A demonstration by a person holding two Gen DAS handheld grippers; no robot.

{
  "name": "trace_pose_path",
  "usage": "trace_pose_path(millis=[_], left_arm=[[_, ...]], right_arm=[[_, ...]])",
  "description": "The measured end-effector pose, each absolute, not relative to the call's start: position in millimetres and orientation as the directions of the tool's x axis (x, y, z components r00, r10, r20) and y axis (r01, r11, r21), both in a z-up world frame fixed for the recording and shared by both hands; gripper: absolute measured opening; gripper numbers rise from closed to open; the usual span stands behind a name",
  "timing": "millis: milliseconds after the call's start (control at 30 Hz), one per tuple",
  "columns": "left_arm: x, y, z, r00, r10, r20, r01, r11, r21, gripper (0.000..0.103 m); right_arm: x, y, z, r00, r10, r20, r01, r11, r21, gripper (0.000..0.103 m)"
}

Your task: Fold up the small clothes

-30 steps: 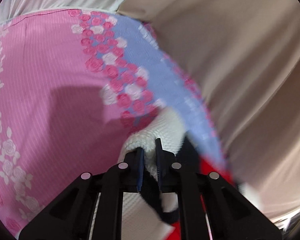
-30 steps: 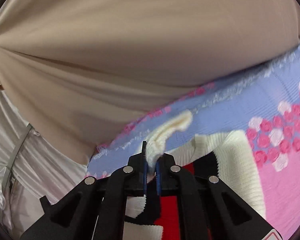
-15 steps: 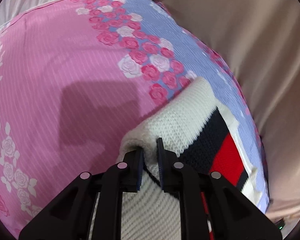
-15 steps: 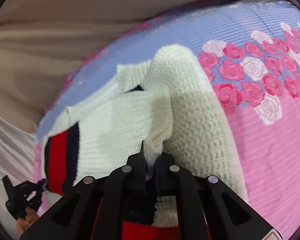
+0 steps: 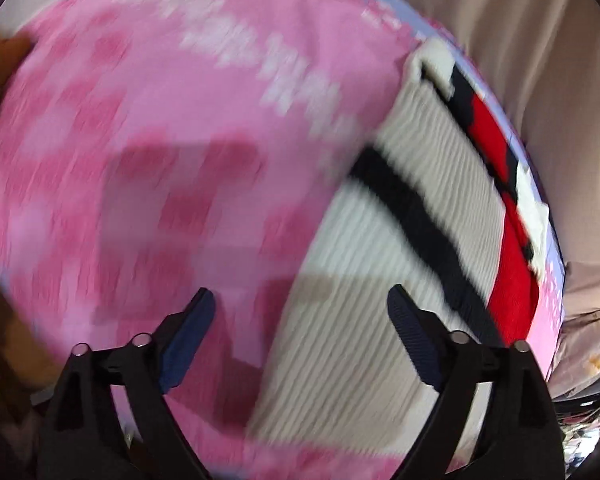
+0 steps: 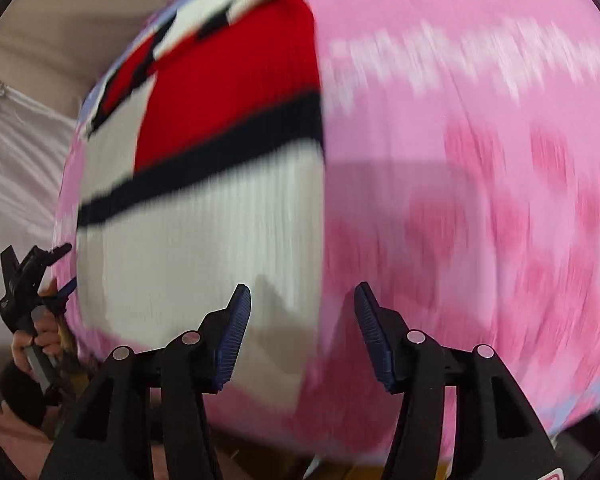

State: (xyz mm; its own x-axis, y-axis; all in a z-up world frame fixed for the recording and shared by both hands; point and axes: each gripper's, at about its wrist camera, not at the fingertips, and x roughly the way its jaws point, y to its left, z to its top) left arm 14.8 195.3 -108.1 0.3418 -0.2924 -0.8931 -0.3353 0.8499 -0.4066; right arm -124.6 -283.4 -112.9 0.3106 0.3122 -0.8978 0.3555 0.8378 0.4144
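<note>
Each wrist view is aimed steeply down along its tool, close above the bed [image 5: 180,120]. The sweater [image 5: 380,280] [image 6: 200,240] is shared by both.

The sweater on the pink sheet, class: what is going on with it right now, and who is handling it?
A person is folding a small knitted sweater, white with a red block and dark stripes, using a hand-held gripper in each hand. It lies folded on a pink flowered sheet. The left hand-held gripper and the right hand-held gripper have just been opening their jaws, and nothing is between the pads of either. Both pictures are blurred by motion. The right view also shows the person's hand gripping the other tool.
</note>
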Motion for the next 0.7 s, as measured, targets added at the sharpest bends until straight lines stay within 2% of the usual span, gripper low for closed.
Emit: trace_pose_path(millis=[67, 100, 167, 200, 233, 267, 300, 333, 433, 533, 600, 700], left_arm=[[1, 191, -109, 0.375, -0.296, -0.878, -0.344, 0.836, -0.429, 0.089], [-2, 189, -110, 0.383, -0.293, -0.876, -0.349, 0.832, -0.431, 0.089], [-2, 184, -111, 0.397, -0.285, -0.873, -0.359, 0.827, -0.433, 0.089], [-1, 184, -111, 0.401, -0.294, -0.868, -0.36, 0.82, -0.444, 0.08], [1, 182, -112, 0.398, -0.298, -0.868, -0.364, 0.817, -0.447, 0.059], [3, 180, -111, 0.392, -0.315, -0.864, -0.358, 0.813, -0.459, 0.045], [5, 178, -112, 0.369, -0.359, -0.857, -0.357, 0.797, -0.488, 0.02], [5, 177, -111, 0.357, -0.37, -0.858, -0.366, 0.79, -0.492, 0.013], [-11, 178, -83, 0.398, -0.347, -0.849, -0.344, 0.802, -0.489, 0.011], [-35, 174, -58, 0.409, -0.377, -0.831, -0.296, 0.806, -0.512, 0.01], [-53, 166, -56, 0.376, -0.387, -0.842, -0.273, 0.822, -0.5, 0.007], [-82, 158, -78, 0.278, -0.394, -0.876, -0.272, 0.842, -0.465, 0.007]], right_arm=[[-139, -272, -113, 0.326, 0.347, -0.88, 0.331, 0.83, 0.45, 0.061], [-138, -270, -113, 0.339, 0.346, -0.875, 0.321, 0.831, 0.454, 0.067], [-131, -265, -112, 0.372, 0.364, -0.854, 0.286, 0.83, 0.478, 0.07], [-129, -265, -108, 0.389, 0.365, -0.846, 0.272, 0.832, 0.484, 0.068], [-119, -263, -106, 0.402, 0.372, -0.837, 0.259, 0.831, 0.493, 0.06], [-115, -262, -107, 0.41, 0.373, -0.832, 0.252, 0.831, 0.497, 0.048], [-114, -260, -109, 0.411, 0.376, -0.83, 0.246, 0.831, 0.499, 0.012], [-110, -257, -112, 0.403, 0.385, -0.831, 0.248, 0.828, 0.503, 0.008], [-119, -272, -84, 0.49, 0.371, -0.789, 0.254, 0.804, 0.537, 0.007], [-141, -283, -46, 0.556, 0.326, -0.764, 0.243, 0.816, 0.524, 0.007], [-163, -297, -27, 0.568, 0.293, -0.769, 0.248, 0.831, 0.499, 0.006], [-196, -311, -30, 0.522, 0.246, -0.817, 0.278, 0.856, 0.436, 0.006]])
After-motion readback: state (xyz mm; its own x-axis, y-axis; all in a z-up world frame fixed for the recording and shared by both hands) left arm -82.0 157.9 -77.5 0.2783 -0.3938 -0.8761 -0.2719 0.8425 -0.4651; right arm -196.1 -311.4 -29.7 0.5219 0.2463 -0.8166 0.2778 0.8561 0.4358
